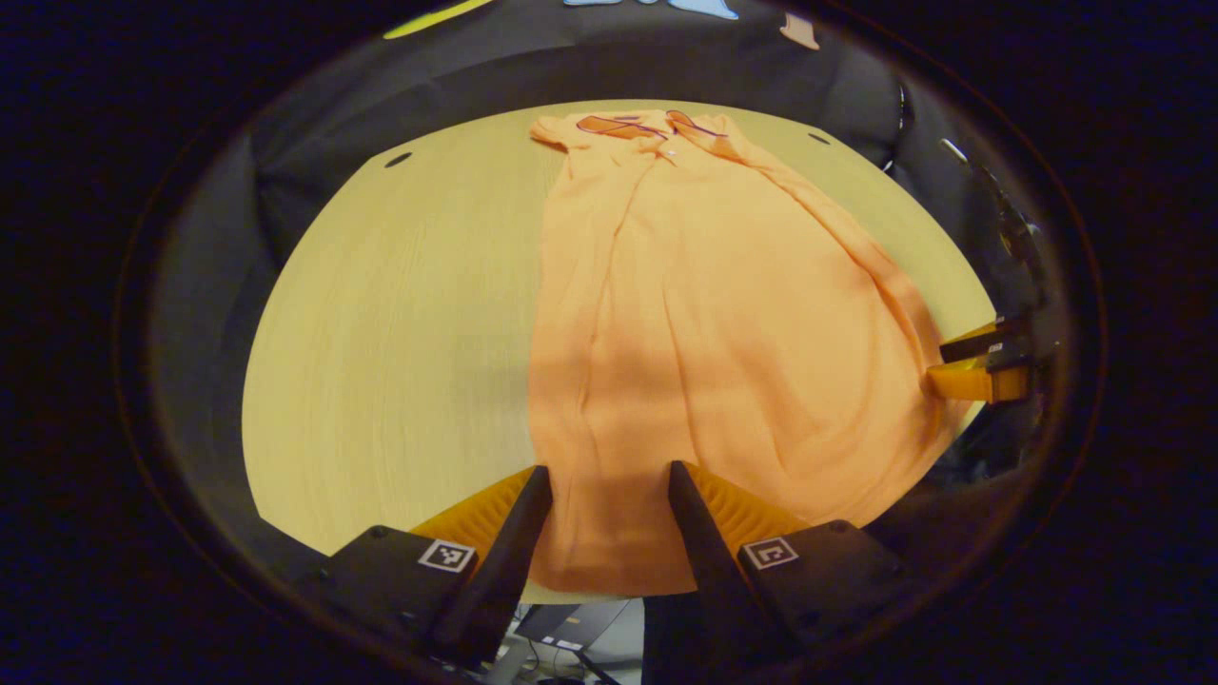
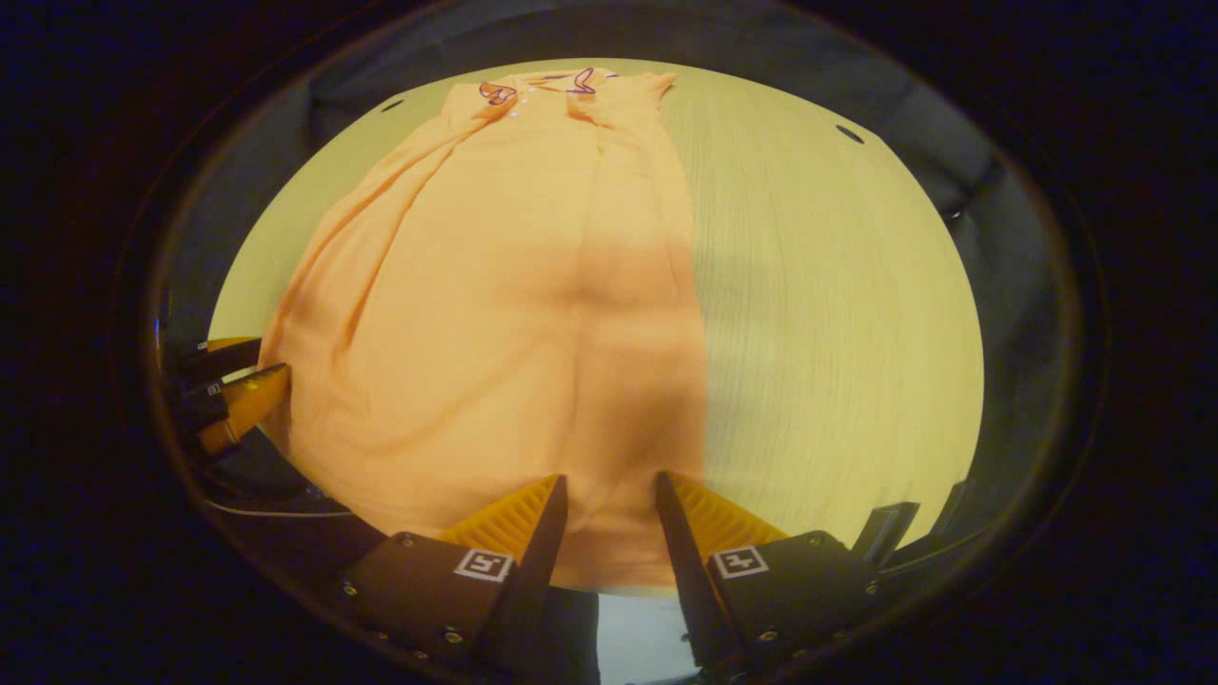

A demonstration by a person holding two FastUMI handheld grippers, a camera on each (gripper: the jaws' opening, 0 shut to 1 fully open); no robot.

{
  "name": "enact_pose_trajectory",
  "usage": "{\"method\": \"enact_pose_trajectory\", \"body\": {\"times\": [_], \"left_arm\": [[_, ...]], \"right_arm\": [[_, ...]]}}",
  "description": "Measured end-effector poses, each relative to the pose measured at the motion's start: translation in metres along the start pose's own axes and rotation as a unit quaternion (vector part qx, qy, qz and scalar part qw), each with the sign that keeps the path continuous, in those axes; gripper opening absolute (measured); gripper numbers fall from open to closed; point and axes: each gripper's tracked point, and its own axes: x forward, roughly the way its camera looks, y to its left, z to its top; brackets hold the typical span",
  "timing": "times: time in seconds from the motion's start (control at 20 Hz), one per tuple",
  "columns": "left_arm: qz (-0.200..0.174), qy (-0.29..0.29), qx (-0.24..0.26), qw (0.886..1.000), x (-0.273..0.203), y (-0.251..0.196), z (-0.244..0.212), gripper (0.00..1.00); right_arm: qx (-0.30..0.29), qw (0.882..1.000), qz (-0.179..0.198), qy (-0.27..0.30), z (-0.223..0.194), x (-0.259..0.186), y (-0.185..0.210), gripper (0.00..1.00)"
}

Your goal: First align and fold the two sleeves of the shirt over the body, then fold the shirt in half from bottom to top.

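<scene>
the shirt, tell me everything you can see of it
The shirt is a pale orange, thin, soft-looking fabric with a collar edged in a dark line and small buttons below it. It lies flat on the light wooden table, collar at the far end, hem at the near edge, folded into a long narrow shape with soft wrinkles. The left gripper and right gripper are both open, their fingers straddling the hem corners.

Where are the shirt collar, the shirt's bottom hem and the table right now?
shirt collar (image 1: 657, 128), left gripper view, on the dark-trimmed neckline.
bottom hem (image 2: 609, 561), right gripper view, on the near edge between the tool's fingers.
table (image 2: 837, 314), right gripper view, on bare wood beside the shirt.
</scene>
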Motion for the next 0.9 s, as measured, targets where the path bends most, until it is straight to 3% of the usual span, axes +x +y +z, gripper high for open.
{"method": "enact_pose_trajectory", "body": {"times": [0.05, 0.1, 0.15, 0.2, 0.25, 0.3, 0.6, 0.9], "left_arm": [[-0.006, 0.0, 0.002, 1.0, -0.002, -0.002, 0.002, 0.76], [-0.009, -0.006, 0.001, 1.0, 0.0, -0.003, 0.005, 0.75], [-0.01, -0.007, 0.001, 1.0, -0.001, -0.004, 0.008, 0.43], [-0.011, -0.004, 0.0, 1.0, -0.001, -0.003, 0.005, 0.11], [-0.013, -0.009, -0.006, 1.0, -0.001, -0.003, 0.009, 0.12], [-0.014, -0.008, -0.008, 1.0, 0.0, -0.003, 0.009, 0.06], [-0.017, -0.019, -0.011, 1.0, -0.002, -0.002, 0.016, 0.06], [-0.021, -0.054, -0.056, 0.997, -0.02, 0.005, 0.065, 0.06]], "right_arm": [[0.003, 1.0, 0.0, -0.009, 0.002, 0.0, 0.001, 0.54], [0.007, 1.0, -0.002, -0.016, 0.005, 0.0, 0.003, 0.24], [-0.001, 1.0, -0.004, -0.013, 0.005, 0.002, 0.004, 0.09], [-0.011, 1.0, -0.007, -0.008, 0.006, 0.002, 0.005, 0.04], [-0.014, 1.0, -0.008, -0.006, 0.008, 0.008, 0.004, 0.04], [-0.02, 1.0, -0.011, -0.006, 0.004, 0.009, 0.005, 0.0], [0.005, 1.0, 0.001, -0.011, 0.009, -0.003, 0.005, 0.0], [0.026, 0.999, 0.016, -0.039, 0.04, -0.021, 0.005, 0.0]]}}
